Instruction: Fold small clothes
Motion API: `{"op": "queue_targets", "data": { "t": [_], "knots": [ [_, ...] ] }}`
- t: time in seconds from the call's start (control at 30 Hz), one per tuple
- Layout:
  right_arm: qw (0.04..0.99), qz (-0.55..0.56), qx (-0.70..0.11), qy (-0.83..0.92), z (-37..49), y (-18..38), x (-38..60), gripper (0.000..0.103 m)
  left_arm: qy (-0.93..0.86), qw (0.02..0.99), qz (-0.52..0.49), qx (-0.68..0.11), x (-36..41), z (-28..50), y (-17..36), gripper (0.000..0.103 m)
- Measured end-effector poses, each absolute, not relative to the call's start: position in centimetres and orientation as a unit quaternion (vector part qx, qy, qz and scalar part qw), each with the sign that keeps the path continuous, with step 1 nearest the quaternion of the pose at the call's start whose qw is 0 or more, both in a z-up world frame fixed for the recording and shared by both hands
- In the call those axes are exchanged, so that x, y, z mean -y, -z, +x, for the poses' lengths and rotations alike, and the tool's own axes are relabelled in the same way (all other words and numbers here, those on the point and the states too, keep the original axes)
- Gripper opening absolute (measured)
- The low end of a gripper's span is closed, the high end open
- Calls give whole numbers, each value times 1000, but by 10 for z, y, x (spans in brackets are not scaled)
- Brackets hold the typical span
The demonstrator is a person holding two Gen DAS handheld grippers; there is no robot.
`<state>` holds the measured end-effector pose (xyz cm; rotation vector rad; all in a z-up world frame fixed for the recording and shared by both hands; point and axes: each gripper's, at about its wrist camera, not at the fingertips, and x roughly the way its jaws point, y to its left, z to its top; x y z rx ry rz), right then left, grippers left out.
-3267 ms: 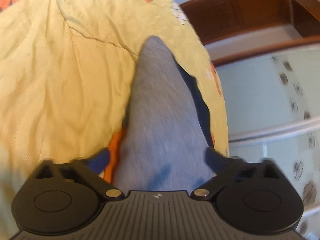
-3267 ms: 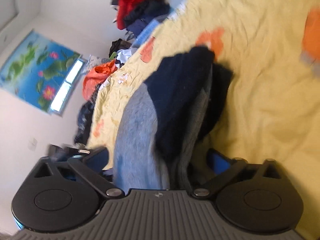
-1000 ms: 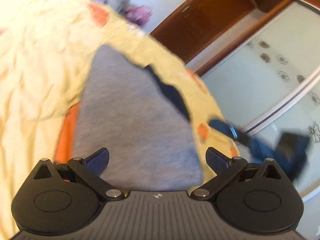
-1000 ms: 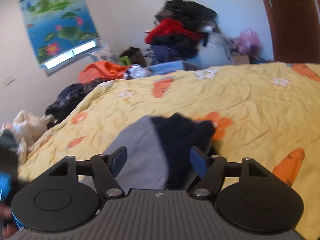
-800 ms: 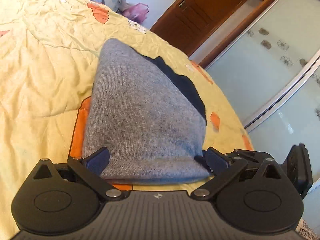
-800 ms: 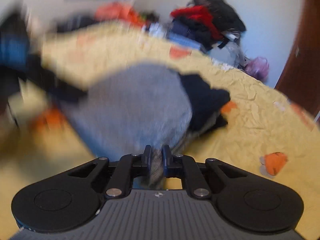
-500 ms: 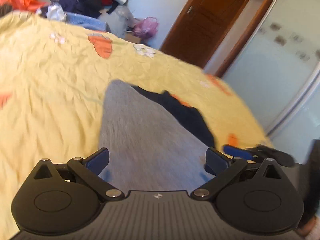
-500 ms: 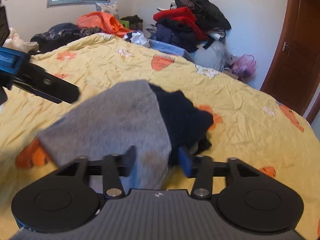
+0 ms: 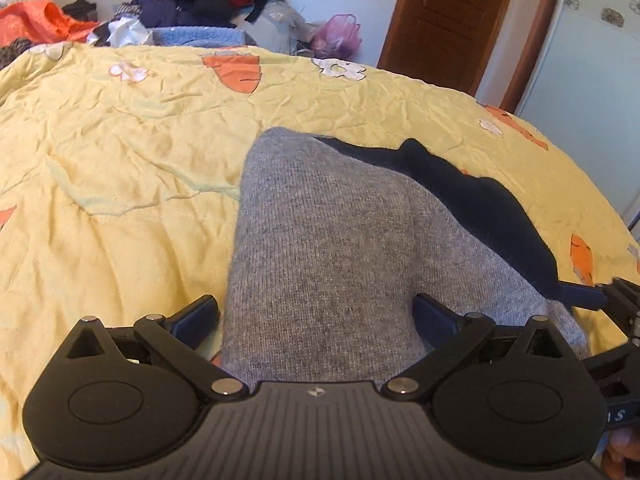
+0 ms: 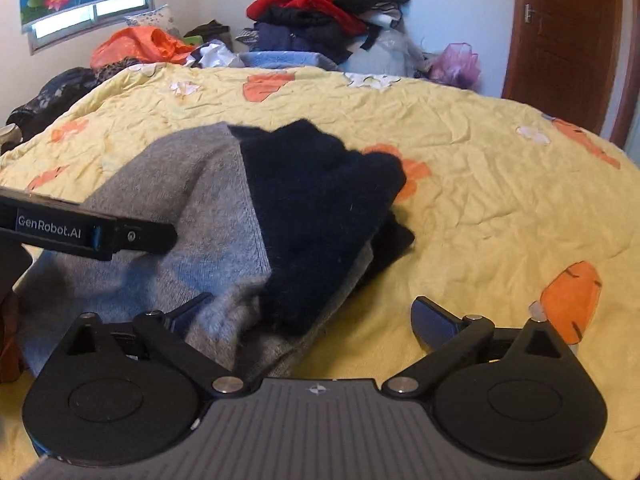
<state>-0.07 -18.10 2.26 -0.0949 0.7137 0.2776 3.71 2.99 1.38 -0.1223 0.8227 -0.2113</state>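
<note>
A folded grey knit garment (image 9: 328, 248) with a dark navy part (image 9: 480, 208) lies on the yellow bedspread (image 9: 120, 168). My left gripper (image 9: 316, 316) is open, its fingers either side of the garment's near edge. In the right wrist view the same garment (image 10: 192, 216) shows with the navy part (image 10: 320, 208) on its right side. My right gripper (image 10: 312, 316) is open over the garment's near right corner, holding nothing. The left gripper's finger (image 10: 100, 234) lies across the grey cloth there.
A pile of red, black and blue clothes (image 10: 320, 16) stands beyond the bed's far edge, with an orange bundle (image 10: 136, 46) to its left. A brown door (image 9: 448, 20) and a pale wardrobe panel (image 9: 592, 72) stand at the right.
Both grippers let go of the garment and it now lies flat on the bed. The right gripper, briefly shut 0.8 s ago, has opened wide. Both cameras have levelled out.
</note>
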Motion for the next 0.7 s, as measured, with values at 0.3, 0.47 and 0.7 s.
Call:
{"op": "queue_targets", "data": {
  "t": [0.3,0.47,0.7],
  "knots": [
    [947,-104,-263,-152,-65,-55,142,98,97,912,-59,-394,-31,21,-26,103],
    [931,-124,-305,-159,-60,-36,134,98,98,909,-57,-402,-30,14,-24,103],
    [922,-35,-361,-135,-43,-23,172,102,92,908,-49,-406,-33,-3,-24,103]
  ]
}}
